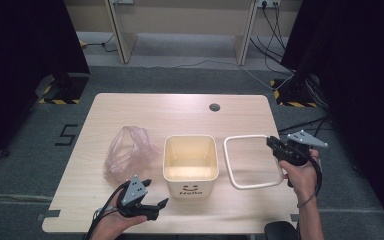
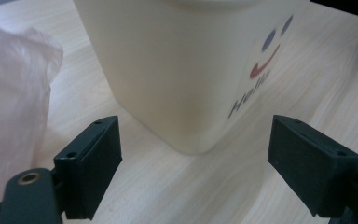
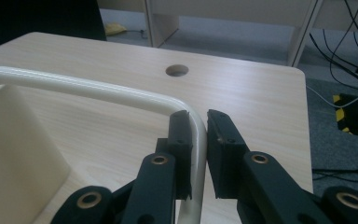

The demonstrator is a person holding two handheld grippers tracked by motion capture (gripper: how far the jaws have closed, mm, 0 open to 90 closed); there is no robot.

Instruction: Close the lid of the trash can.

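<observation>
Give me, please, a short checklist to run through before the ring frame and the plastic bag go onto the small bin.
1. Right gripper shut on the white ring frame: ok, the jaws pinch its right-hand rail.
2. Ring frame free of the bin: ok, in the high view it sits beside the bin on its right, not on the rim.
3. Left gripper ready to take something: ok, jaws wide open with nothing between them, facing the bin's front corner.
4. Plastic bag fitted in the bin: not ok, it lies crumpled on the table left of the bin.
5. Bin interior empty: ok.
6. Bag opening easy to find: cannot tell.
</observation>
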